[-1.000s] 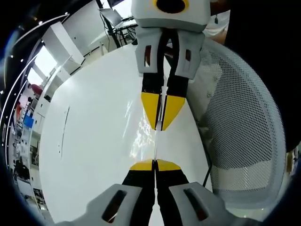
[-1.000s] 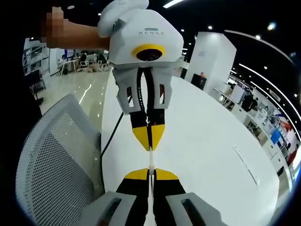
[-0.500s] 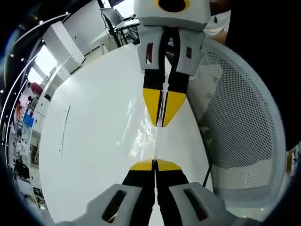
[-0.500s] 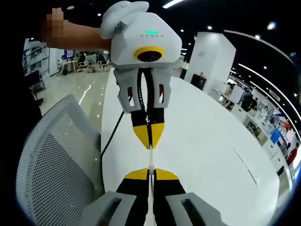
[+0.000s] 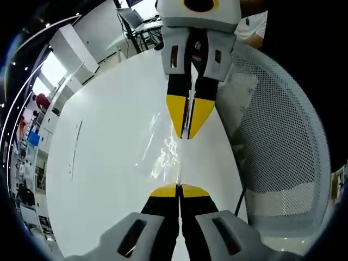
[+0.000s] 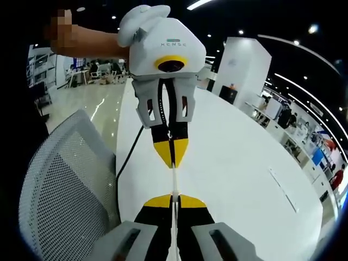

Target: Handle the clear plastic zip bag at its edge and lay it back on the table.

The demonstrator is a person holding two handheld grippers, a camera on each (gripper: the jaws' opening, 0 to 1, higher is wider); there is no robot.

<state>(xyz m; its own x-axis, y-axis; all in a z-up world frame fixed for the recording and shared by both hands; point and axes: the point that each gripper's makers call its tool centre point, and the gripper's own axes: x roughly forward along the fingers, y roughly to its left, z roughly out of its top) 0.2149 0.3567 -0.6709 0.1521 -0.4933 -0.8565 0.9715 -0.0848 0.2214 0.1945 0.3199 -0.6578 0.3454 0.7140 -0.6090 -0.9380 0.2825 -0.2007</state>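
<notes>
I have the clear zip bag (image 5: 173, 155) stretched edge-on above the white bench (image 5: 109, 152), left gripper (image 5: 179, 190) and right gripper (image 6: 172, 200) each clamped on its edge; next, I judge, lower and release.

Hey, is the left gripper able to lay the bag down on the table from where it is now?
Probably yes. The left gripper and right gripper each look shut on an edge of the clear bag, stretched between them over bare white table. Only the mesh chair stands beside it, off the table.
</notes>
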